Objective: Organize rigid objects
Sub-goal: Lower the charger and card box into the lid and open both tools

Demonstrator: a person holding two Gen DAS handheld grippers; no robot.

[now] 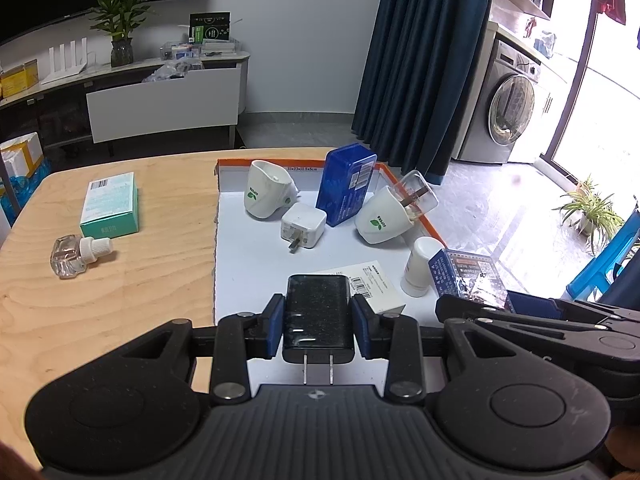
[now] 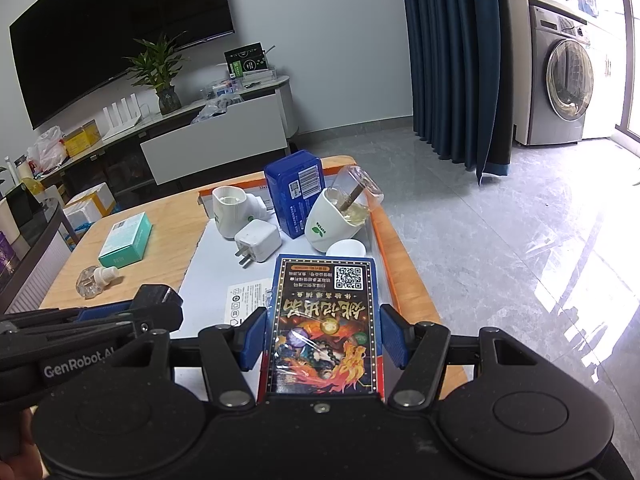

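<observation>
Left wrist view: left gripper [image 1: 318,330] jaws clenched on a black charger [image 1: 318,312], blue pads pressing both its sides, prongs pointing back toward the camera. Charger sits over the near end of the white tray [image 1: 256,280] with orange rim. Ahead of the jaws in the tray: white plug adapter [image 1: 303,227], prongs down-front; white diffuser [image 1: 266,194] ahead-left; blue tin [image 1: 346,188] standing on edge straight ahead; second white diffuser [image 1: 380,220] tipped, with a clear bottle [image 1: 416,196] stuck in it, ahead-right. White cap bottle [image 1: 418,266] just right of the jaws, touching the card box [image 1: 464,272]. Paper label [image 1: 368,286] lies flat under the jaw tips. Left of the jaws, outside the tray on the wooden surface [image 1: 120,300]: teal box [image 1: 110,206], clear refill bottle [image 1: 78,254] lying on its side near it. Right gripper [image 1: 540,312] enters from the right edge.

Right wrist view: right gripper [image 2: 322,344] jaws grasping the card box [image 2: 324,320] by its long sides, box held over the tray's near right part. Ahead: adapter [image 2: 258,242], blue tin [image 2: 294,192], tipped diffuser [image 2: 334,220]. Teal box [image 2: 126,240] and refill bottle [image 2: 94,280] far left of the jaws. Left gripper [image 2: 120,320] body at lower left, its jaws hidden.
</observation>
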